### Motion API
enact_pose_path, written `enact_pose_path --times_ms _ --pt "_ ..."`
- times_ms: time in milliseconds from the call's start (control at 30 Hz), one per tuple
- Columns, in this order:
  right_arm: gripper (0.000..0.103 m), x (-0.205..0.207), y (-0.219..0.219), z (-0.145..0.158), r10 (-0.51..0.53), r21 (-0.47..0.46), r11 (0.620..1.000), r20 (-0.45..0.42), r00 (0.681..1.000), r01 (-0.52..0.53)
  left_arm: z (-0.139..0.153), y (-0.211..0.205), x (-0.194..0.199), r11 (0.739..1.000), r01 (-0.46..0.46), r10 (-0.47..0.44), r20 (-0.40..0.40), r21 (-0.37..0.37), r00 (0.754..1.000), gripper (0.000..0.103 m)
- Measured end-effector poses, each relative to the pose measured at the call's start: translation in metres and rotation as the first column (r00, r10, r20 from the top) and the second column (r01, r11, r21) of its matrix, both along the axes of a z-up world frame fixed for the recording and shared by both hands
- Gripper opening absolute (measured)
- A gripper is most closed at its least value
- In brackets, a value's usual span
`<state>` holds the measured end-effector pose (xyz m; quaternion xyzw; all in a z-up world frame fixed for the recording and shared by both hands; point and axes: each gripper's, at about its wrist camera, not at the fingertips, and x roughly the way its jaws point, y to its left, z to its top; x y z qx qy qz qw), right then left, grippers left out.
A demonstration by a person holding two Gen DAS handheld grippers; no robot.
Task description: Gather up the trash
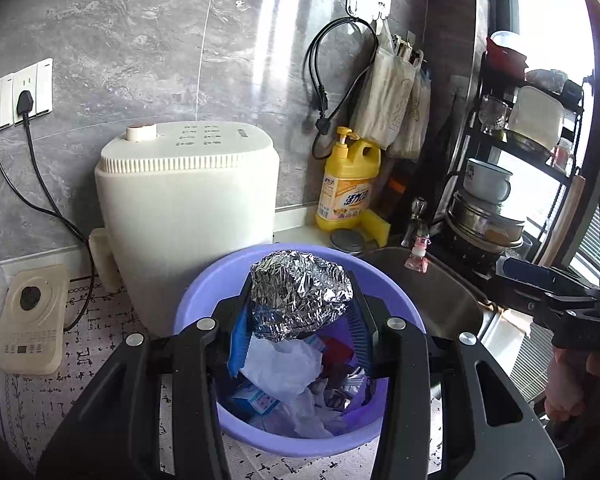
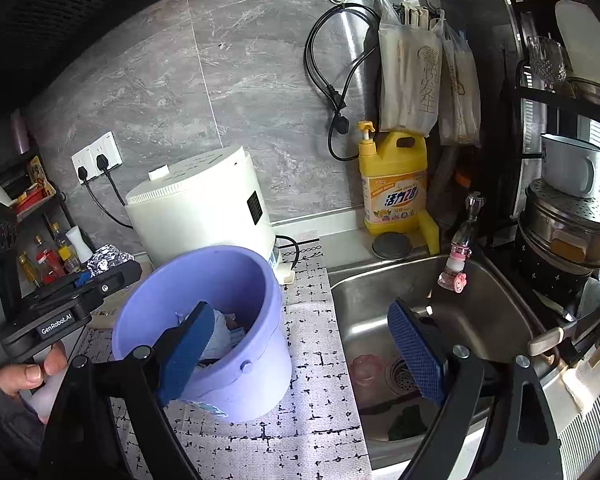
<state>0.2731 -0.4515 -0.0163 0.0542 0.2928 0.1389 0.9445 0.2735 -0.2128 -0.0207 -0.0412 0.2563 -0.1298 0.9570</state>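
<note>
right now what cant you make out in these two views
- Bucket bottom: both views, buried under trash.
- Foil ball underside: left wrist view, hidden by its own bulk and the left tongs.
- Sink near corner: right wrist view, behind the right tongs.

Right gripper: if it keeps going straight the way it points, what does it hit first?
Probably the counter mat at the sink's left rim. The open, empty right gripper straddles that edge, purple bucket just left of the line. Depth is unclear.

open bucket (image 2: 260,292) mouth, appliance (image 2: 204,204) close behind, sink (image 2: 496,280) beside
</note>
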Motion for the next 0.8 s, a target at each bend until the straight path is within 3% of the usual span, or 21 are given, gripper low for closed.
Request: enact_pose_path --times_ms 67,167,567,800 --pt "0.087 0.001 -0.008 -0.002 -0.001 0.001 1.0 -0.006 1.0 0.001 -0.004 -0.008 0.004 1.0 0.004 -0.005 -0.014 -0.024 1.0 0.067" --pt "0.087 0.006 -0.018 -0.006 0.009 0.004 1.0 -0.022 1.0 -0.009 -0.008 -0.017 0.007 0.999 -0.014 0.014 -0.026 -0.03 1.0 0.075" --pt "0.087 0.025 -0.014 -0.012 0.161 0.02 0.987 -0.057 0.985 -0.16 -0.004 0.003 -0.015 0.978 -0.211 0.21 -0.085 0.0 0.974 0.084" --pt "0.089 0.011 0.014 0.006 0.182 0.005 0.983 -0.044 0.982 -0.182 0.01 0.038 -0.038 0.977 -0.213 0.213 -0.079 -0.001 0.974 0.091"
